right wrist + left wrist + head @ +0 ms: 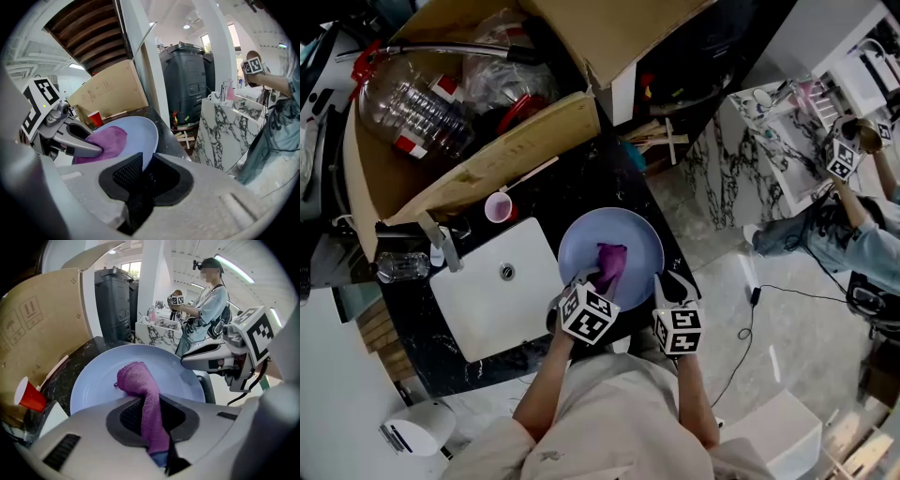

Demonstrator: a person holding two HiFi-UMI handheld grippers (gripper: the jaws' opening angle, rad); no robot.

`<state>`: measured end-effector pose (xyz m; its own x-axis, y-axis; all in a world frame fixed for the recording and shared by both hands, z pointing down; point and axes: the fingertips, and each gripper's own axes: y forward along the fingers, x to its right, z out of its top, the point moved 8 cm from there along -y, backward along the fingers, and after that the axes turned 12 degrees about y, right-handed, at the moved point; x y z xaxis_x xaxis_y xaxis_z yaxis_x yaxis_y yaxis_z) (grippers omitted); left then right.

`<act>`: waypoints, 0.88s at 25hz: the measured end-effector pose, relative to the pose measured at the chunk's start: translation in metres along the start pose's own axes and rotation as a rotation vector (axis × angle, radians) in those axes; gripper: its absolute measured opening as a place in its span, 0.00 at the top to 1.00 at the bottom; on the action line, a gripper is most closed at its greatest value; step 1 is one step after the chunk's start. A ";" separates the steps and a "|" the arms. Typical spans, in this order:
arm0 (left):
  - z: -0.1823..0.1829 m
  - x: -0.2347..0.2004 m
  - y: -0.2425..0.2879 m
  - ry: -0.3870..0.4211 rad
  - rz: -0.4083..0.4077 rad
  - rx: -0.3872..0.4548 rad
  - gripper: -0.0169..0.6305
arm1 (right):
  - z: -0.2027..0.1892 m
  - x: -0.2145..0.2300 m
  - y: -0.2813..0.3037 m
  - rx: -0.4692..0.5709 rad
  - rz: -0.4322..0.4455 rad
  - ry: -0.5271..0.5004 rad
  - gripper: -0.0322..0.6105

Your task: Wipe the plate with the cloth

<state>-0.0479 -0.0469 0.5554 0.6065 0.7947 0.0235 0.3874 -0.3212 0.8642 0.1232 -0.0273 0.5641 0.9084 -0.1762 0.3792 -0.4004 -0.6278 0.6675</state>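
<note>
A pale blue plate [628, 236] sits over the dark counter, beside the white sink. My left gripper [593, 280] is shut on a purple cloth [612, 265], whose free end lies bunched on the plate's middle. In the left gripper view the cloth [146, 399] runs up from between the jaws onto the plate [103, 376]. My right gripper [667, 281] is shut on the plate's near right rim; in its own view the plate [140, 131] edge goes in between the jaws, and the cloth [105, 143] lies on it under the left gripper.
A white sink [502, 291] lies left of the plate. A red cup [499, 207] stands behind it beside a big cardboard box [487, 112] of bottles. Another person [853, 225] with grippers stands at a marble table to the right.
</note>
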 end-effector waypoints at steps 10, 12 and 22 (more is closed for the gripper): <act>0.016 -0.002 0.014 0.004 -0.029 0.069 0.88 | 0.001 0.000 0.000 0.004 0.001 -0.005 0.84; 0.019 -0.003 0.015 0.006 -0.034 0.093 0.88 | 0.000 -0.001 0.000 0.009 0.001 -0.012 0.84; 0.028 -0.009 0.007 0.026 -0.009 0.224 0.88 | 0.004 0.002 -0.007 0.062 -0.032 -0.047 0.84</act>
<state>-0.0315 -0.0711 0.5473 0.5858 0.8099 0.0318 0.5386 -0.4183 0.7314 0.1281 -0.0260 0.5573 0.9257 -0.1899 0.3273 -0.3646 -0.6790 0.6372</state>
